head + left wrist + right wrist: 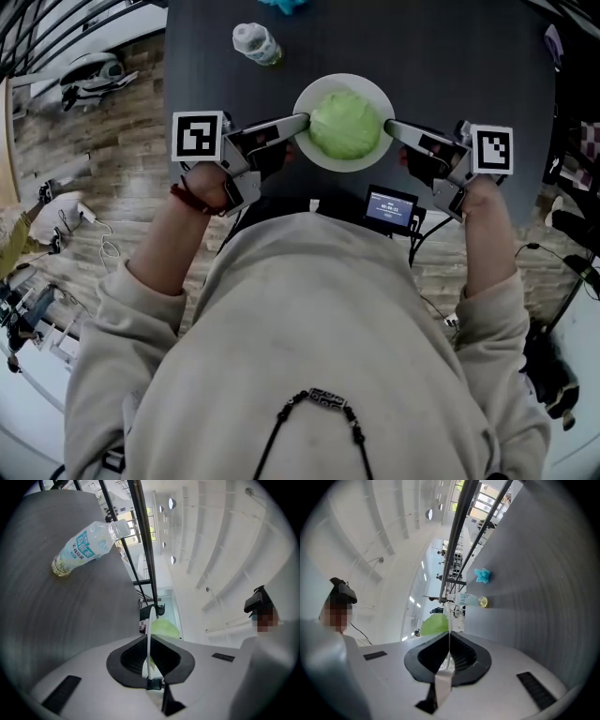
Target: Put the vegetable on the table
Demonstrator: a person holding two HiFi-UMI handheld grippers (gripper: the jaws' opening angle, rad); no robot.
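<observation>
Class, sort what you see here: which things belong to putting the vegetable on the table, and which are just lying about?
Belong to the job: green vegetable; white plate; left tool and right tool, both shut on the plate's rim; dark table.
Just lying about: plastic bottle; small blue object.

Left hand-held gripper [302, 119] and right hand-held gripper [389, 125] pinch opposite rims of plate [323, 161] holding cabbage [345, 124]
</observation>
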